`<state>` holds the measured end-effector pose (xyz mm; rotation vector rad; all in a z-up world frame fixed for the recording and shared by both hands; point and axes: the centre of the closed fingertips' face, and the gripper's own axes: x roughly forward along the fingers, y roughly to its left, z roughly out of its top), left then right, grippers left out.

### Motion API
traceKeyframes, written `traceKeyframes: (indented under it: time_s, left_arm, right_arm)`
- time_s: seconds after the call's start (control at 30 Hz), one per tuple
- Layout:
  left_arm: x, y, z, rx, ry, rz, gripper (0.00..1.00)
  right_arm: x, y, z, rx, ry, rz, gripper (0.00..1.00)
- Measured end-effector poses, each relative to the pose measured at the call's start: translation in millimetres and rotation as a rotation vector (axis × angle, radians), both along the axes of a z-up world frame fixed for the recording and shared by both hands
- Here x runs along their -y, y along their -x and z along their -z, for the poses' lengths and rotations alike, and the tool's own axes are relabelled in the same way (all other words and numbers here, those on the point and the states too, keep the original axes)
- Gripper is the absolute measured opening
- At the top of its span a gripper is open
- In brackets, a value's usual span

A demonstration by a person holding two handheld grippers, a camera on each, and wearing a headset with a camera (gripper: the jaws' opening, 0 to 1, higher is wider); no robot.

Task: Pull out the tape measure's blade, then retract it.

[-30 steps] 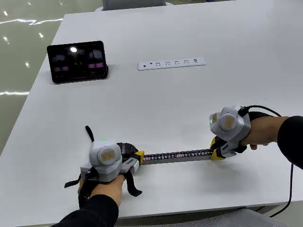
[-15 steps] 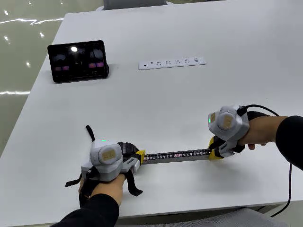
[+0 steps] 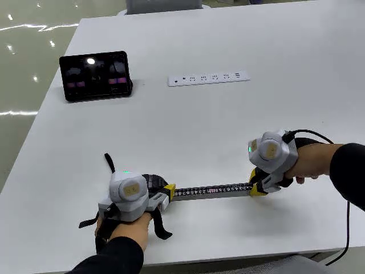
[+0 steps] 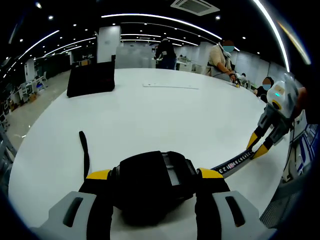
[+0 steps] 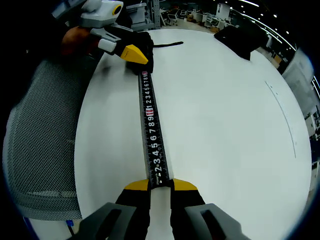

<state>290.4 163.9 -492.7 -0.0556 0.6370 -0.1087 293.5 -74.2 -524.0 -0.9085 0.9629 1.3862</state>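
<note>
The black tape measure case (image 4: 152, 182) sits on the white table, gripped between the yellow-tipped jaws of my left gripper (image 3: 162, 193), which is shut on it. Its wrist strap (image 4: 84, 150) trails away on the table. The blade (image 3: 211, 190) runs out flat to the right, numbers up, and its end is pinched in my right gripper (image 3: 255, 187). Along the right gripper view the blade (image 5: 152, 127) stretches from my right gripper (image 5: 160, 183) to the case (image 5: 141, 51) and the left gripper (image 5: 134, 54) far off.
A dark tablet (image 3: 96, 75) stands at the back left and a white power strip (image 3: 209, 77) lies at the back middle of the table (image 3: 188, 131). A black cable (image 3: 345, 228) hangs off the right front edge. People stand far behind the table.
My right gripper has moved a little to the left toward the case with the blade end, so slightly less blade is out. The left gripper and case stay put.
</note>
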Motion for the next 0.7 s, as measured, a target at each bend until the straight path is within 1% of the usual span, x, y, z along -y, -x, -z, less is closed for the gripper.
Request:
traceKeyframes:
  time_s: [0.1,0.3,0.47,0.6,0.7]
  left_arm:
    - [-0.1,0.3,-0.3,-0.001,0.000,0.001,0.62]
    - [-0.4,0.4,-0.6,-0.001,0.000,0.002,0.62]
    - [-0.9,0.5,-0.5,-0.002,0.000,0.002,0.62]
    - [-1.2,0.5,-0.3,-0.001,0.000,0.001,0.62]
    - [-1.3,0.6,-0.4,0.001,0.001,0.000,0.62]
  right_arm:
    - [-1.0,0.8,0.2,0.015,-0.007,-0.028,0.11]
    - [-2.6,0.0,0.7,0.018,-0.010,-0.044,0.11]
    - [-4.3,0.1,0.7,0.021,0.001,-0.049,0.11]
    - [-5.5,-0.4,1.3,0.015,0.007,-0.029,0.11]
    - [-6.5,0.4,1.1,0.016,0.008,-0.039,0.11]
